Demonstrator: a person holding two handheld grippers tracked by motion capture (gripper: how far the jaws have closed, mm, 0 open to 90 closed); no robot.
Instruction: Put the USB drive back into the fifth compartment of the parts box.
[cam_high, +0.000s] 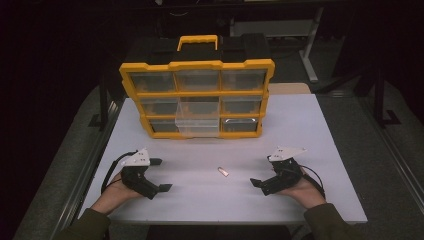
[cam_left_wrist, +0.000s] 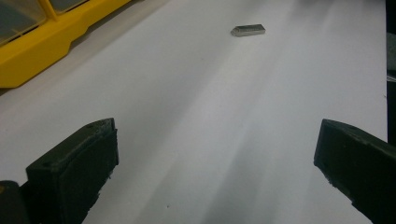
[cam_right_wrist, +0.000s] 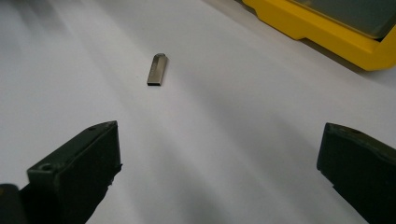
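A small metal stick (cam_high: 223, 172) lies centre frame between the left gripper (cam_high: 159, 175) and right gripper (cam_high: 263, 171) (both jaws wide, empty).

Both hands are resting on the white table (cam_high: 320, 130), the left gripper (cam_high: 159, 175) and right gripper (cam_high: 261, 172) gaping wide — a small metal USB stick (cam_high: 223, 172) is lying between them. Behind, a yellow organizer case (cam_high: 196, 97) is standing upright — one clear drawer (cam_high: 197, 125) is sticking out.

On the one white table (cam_high: 320, 150) stood one yellow organizer case (cam_high: 197, 97) holding nine drawers, with one small metal USB stick (cam_high: 223, 172) and two grippers, left (cam_high: 161, 174) and right (cam_high: 261, 170).
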